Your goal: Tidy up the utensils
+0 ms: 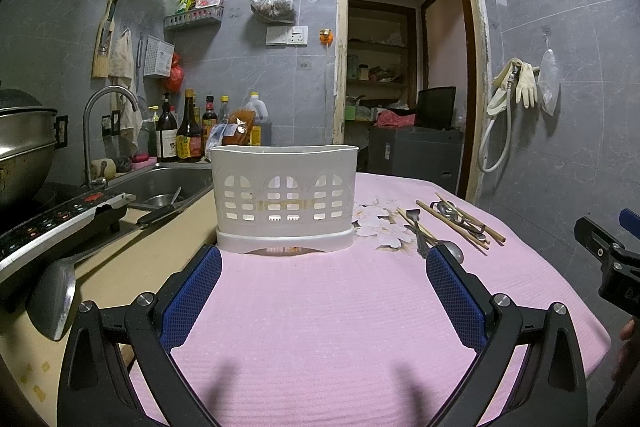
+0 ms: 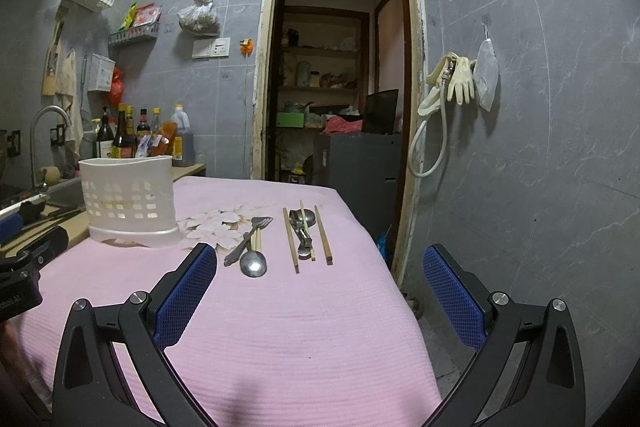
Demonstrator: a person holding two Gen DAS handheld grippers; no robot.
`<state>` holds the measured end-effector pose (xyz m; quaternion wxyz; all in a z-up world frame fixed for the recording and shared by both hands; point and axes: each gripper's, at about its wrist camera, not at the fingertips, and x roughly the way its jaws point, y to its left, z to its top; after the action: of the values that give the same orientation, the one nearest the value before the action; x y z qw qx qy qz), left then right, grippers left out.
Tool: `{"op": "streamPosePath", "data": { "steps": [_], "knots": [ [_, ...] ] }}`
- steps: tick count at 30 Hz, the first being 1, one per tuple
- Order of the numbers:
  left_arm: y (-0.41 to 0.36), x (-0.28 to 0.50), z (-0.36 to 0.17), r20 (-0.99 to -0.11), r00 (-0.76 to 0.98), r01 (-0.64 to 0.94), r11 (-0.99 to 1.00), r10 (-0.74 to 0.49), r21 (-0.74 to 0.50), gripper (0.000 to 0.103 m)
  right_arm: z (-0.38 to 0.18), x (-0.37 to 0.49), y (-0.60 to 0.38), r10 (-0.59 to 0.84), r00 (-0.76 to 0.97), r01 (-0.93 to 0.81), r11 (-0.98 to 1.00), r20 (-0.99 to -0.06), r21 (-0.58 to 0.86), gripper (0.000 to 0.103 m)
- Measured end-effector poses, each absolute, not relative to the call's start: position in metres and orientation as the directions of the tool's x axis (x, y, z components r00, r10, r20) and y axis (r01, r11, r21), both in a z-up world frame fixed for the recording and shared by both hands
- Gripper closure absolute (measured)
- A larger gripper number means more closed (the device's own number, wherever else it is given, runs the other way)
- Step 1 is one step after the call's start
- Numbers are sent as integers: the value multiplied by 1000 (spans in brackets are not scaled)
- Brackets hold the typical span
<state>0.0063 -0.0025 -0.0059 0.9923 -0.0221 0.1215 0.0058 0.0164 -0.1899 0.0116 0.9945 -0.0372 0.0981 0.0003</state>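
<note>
A white slotted utensil holder [image 1: 283, 197] [image 2: 129, 201] stands upright on the pink cloth [image 1: 320, 307] [image 2: 288, 315]. To its right lie wooden chopsticks [image 2: 323, 235] [image 1: 460, 223], a fork [image 2: 250, 237], a large metal spoon [image 2: 253, 263] [image 1: 454, 251] and a smaller spoon [image 2: 303, 223]. My left gripper [image 1: 324, 263] hovers open just in front of the holder, nothing between its fingers. My right gripper [image 2: 320, 259] is open too, short of the utensils, its left pad [image 2: 188, 291] near the large spoon. The right gripper's body [image 1: 612, 259] shows at the left wrist view's right edge.
A sink [image 1: 168, 187] with tap [image 1: 100, 123], an induction cooker [image 1: 52, 223], a metal pot [image 1: 24, 143] and sauce bottles [image 1: 188, 131] sit left of the table. A doorway [image 2: 336, 67] opens behind. The table's right edge [image 2: 392, 267] drops to the floor.
</note>
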Motion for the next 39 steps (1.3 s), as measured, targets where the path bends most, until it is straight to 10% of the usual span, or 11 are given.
{"op": "streamPosePath", "data": {
  "steps": [13,30,39],
  "knots": [
    [-9,38,25,-227,974,-33,999,27,-23,3,23,45,-195,-7,980,-13,995,-197,-100,0],
    [-69,177,44,-455,875,194,981,-167,12,3,54,177,-241,84,916,-148,979,-392,-137,0],
    [-105,261,9,-631,737,324,946,-240,18,40,32,272,-264,193,769,-247,969,-610,-5,47]
  ]
}}
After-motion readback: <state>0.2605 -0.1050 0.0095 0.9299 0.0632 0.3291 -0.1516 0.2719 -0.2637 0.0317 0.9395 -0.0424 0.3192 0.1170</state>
